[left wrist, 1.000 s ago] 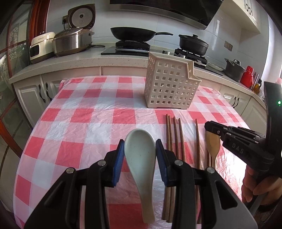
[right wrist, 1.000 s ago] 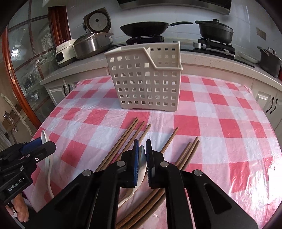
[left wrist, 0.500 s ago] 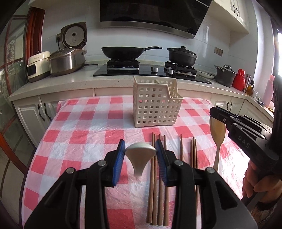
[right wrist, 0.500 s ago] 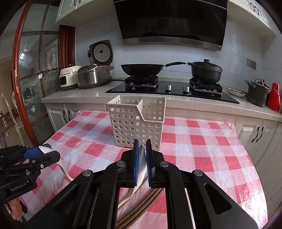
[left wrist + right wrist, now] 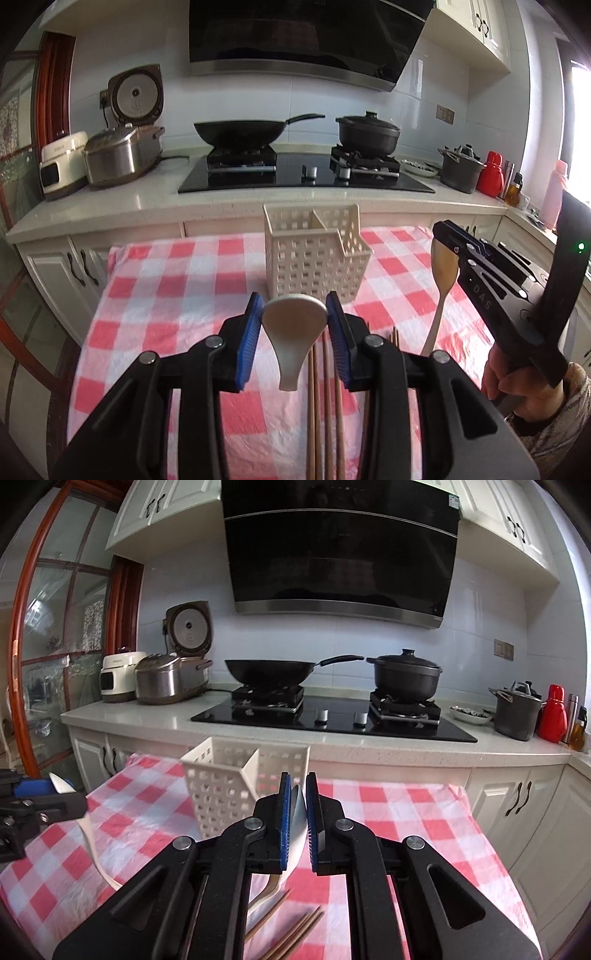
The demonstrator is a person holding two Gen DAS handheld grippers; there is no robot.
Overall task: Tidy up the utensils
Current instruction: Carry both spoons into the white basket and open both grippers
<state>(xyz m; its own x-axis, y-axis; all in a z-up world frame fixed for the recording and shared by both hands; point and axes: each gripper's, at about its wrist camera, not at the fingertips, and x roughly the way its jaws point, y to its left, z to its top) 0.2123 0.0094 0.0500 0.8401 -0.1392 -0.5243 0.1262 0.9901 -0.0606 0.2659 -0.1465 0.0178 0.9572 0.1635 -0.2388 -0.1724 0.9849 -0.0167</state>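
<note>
My left gripper [image 5: 294,314] is shut on a white ceramic spoon [image 5: 293,332], its bowl pinched between the blue pads and its handle hanging down. My right gripper [image 5: 297,805] is shut on a wooden spoon [image 5: 295,814]; in the left wrist view that wooden spoon [image 5: 443,273] hangs handle-down from the right gripper [image 5: 448,240]. Both are lifted above the checked tablecloth [image 5: 177,291]. A white perforated utensil basket [image 5: 314,254] with a divider stands beyond them. Several brown chopsticks [image 5: 325,406] lie on the cloth below. The ceramic spoon [image 5: 79,812] and left gripper [image 5: 55,797] show at the right wrist view's left edge.
Behind the table runs a counter with a black hob [image 5: 303,173], a wok [image 5: 240,131], a lidded pot [image 5: 369,133] and rice cookers [image 5: 122,155]. A red flask [image 5: 490,177] and bottles stand at the right. A hand [image 5: 517,384] grips the right tool.
Both grippers rose from the cloth with their spoons and tilted up toward level; the basket and chopsticks now sit lower in both views, the hob and hood come into sight.
</note>
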